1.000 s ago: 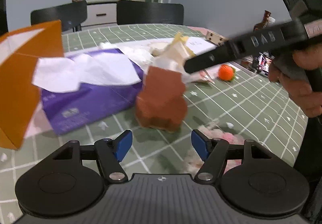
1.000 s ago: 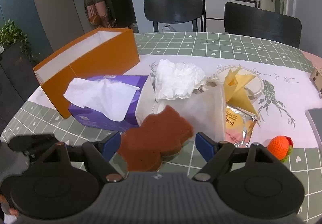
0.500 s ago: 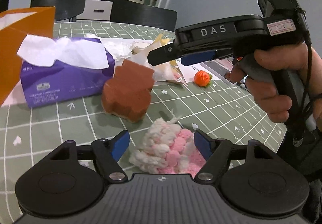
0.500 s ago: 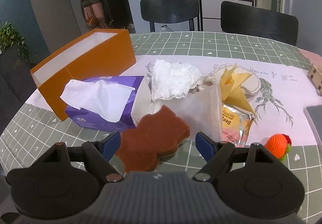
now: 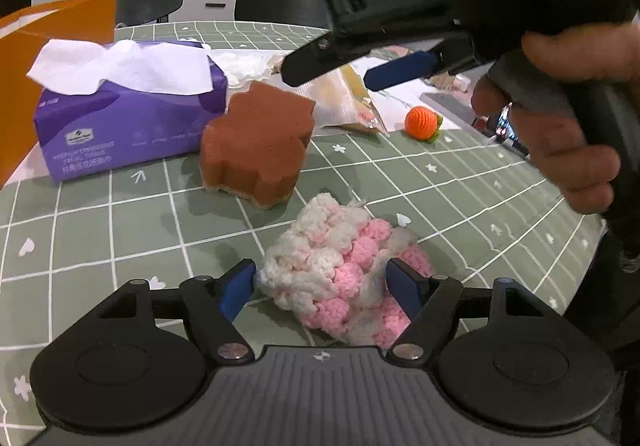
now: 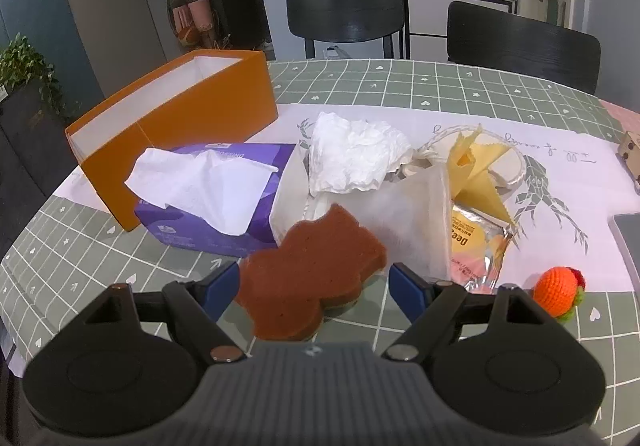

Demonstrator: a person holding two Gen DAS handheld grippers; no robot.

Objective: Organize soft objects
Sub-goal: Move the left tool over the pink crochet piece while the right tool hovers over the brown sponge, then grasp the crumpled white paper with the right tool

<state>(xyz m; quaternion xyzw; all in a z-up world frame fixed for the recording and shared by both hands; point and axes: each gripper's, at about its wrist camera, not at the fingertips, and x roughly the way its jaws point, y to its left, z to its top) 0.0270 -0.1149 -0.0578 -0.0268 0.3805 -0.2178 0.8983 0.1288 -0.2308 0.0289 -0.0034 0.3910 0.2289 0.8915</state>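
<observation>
The table (image 6: 440, 85), under a green checked cloth, carries everything. Largest on it is the orange box (image 6: 192, 101), open-topped and showing nothing inside from here, toward the far left edge; it looks like the place where the soft things are meant to go, though that is a judgement. Just in front of it, touching or nearly so, lies the purple tissue box (image 6: 208, 221) with a sheet pulled up. To its right a crumpled white tissue (image 6: 356, 153) sits on a translucent bag (image 6: 404, 221), with yellow wrappers (image 6: 476, 173) and a foil snack packet (image 6: 476, 246) beside it on the white paper runner (image 6: 560, 181).

The brown sponge (image 6: 312, 278) lies near the table's near edge, and the right gripper (image 6: 312, 286) hovers over it with jaws spread wide to either side, not touching. Nearer still, the pink-and-white crocheted piece (image 5: 344, 270) rests on the cloth between the fingers of the left gripper (image 5: 324, 286), whose jaws are spread and just brushing the yarn without squeezing it. The small orange crocheted ball (image 6: 558, 294) sits apart toward the right edge.

The step in hand appears to be grasping. Next, each gripper needs to lower and close gently, then carry toward the orange box. The tissue box stands between sponge and orange box, so the load must be lifted over it, and the two grippers are close enough to foul each other.
</observation>
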